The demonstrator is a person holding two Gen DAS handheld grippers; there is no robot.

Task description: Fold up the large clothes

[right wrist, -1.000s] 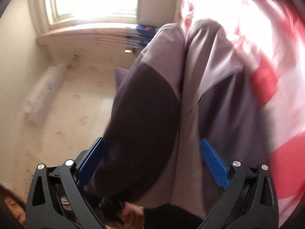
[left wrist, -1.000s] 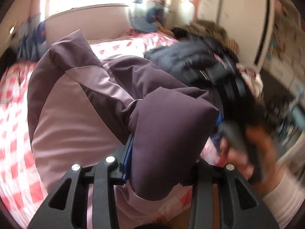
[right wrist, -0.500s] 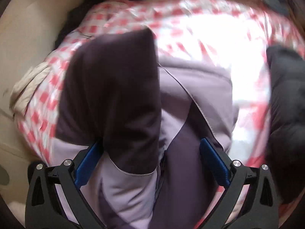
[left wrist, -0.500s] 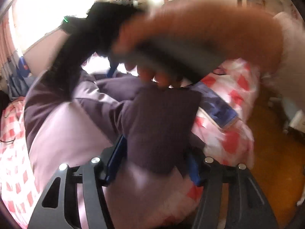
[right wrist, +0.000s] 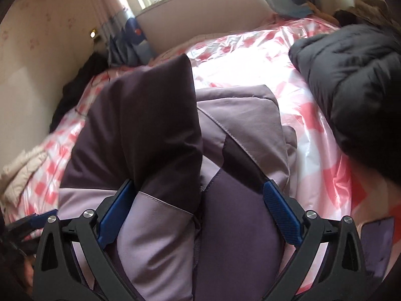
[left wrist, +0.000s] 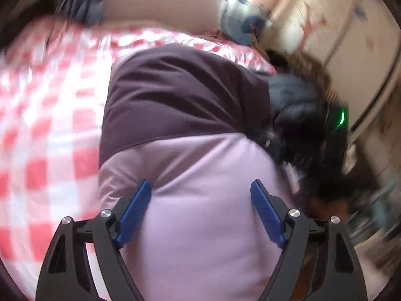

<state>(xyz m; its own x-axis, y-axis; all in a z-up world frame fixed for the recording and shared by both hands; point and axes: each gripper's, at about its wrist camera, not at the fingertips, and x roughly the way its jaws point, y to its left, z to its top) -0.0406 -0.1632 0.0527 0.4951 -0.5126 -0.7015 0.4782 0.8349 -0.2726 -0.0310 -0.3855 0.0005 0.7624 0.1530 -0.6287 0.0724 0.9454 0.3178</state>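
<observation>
Purple jacket (left wrist: 200,165) lies on checked bed cover (left wrist: 50,115). Left gripper (left wrist: 200,210) jaws just opening, spread, nothing pinched, likely releasing. Right gripper (right wrist: 198,200) spread around folded sleeve (right wrist: 153,135). Black coat (right wrist: 351,95) at 2 o'clock.

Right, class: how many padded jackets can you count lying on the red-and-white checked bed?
2, perhaps more hidden. The two-tone purple padded jacket lies in the middle under the right gripper; the black quilted padded jacket lies at the right edge of the red-and-white checked bed.

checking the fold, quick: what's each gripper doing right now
Left gripper: open, jaws just widened, purple jacket below, not pinched.
Right gripper: jaws wide, jacket's dark sleeve between them; grip cannot be told.
</observation>
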